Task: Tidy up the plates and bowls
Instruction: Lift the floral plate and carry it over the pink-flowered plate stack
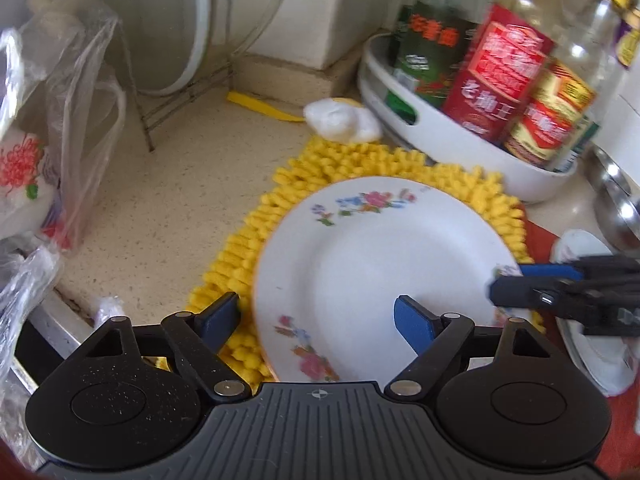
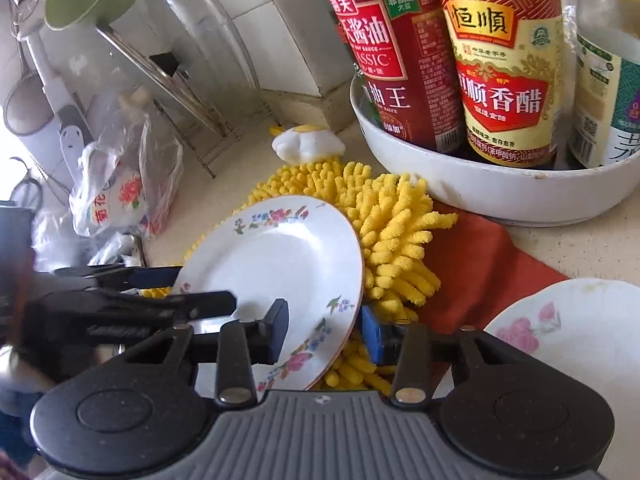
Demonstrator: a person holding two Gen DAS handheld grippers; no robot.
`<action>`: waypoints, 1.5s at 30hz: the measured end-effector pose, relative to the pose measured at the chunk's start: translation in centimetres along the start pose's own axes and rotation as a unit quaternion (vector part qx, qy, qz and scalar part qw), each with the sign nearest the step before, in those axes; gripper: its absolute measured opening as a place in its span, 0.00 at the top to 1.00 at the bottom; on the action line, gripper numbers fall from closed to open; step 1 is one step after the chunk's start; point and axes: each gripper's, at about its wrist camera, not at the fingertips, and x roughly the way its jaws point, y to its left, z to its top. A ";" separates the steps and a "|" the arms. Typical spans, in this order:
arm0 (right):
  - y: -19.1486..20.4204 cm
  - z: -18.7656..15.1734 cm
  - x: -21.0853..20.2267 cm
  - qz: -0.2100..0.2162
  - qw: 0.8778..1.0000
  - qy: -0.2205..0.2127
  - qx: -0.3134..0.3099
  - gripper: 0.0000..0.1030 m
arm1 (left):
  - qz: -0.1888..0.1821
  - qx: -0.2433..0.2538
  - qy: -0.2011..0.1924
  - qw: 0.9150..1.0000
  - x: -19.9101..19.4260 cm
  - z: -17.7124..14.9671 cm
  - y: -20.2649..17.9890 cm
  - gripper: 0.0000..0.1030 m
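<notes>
Floral plate point(image 2: 276, 264): on yellow chenille mat point(image 2: 396, 232), tilted. Right gripper point(image 2: 324, 330): jaws straddling its rim, parted, grip not confirmed. Left gripper point(image 1: 316, 318): spread wide across the opposite rim, not touching.

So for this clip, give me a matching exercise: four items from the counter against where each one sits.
Items:
1. white floral-rimmed plate
2. yellow fluffy chenille mat
3. red-labelled soy sauce bottle
4. clear plastic bag

Places:
A. inside the white round tray
B. at the far left, by the wire rack
C. between the open fingers of both grippers
D. under the plate, on the speckled counter

Pairs: 1-C, 2-D, 3-A, 4-B
</notes>
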 end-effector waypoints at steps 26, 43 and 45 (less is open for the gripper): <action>1.3 -0.6 -3.2 -0.023 0.998 -0.050 -0.023 0.63 | 0.011 0.013 -0.063 0.998 -4.5 0.4 -3.9 0.11; -4.1 -3.5 -11.2 -0.074 0.991 -0.103 0.037 0.63 | -0.031 0.077 -0.069 0.994 -4.2 1.1 -12.2 0.11; -4.7 -4.0 -12.1 -0.082 0.990 -0.107 0.045 0.63 | -0.039 0.087 -0.069 0.993 -4.0 1.2 -13.2 0.11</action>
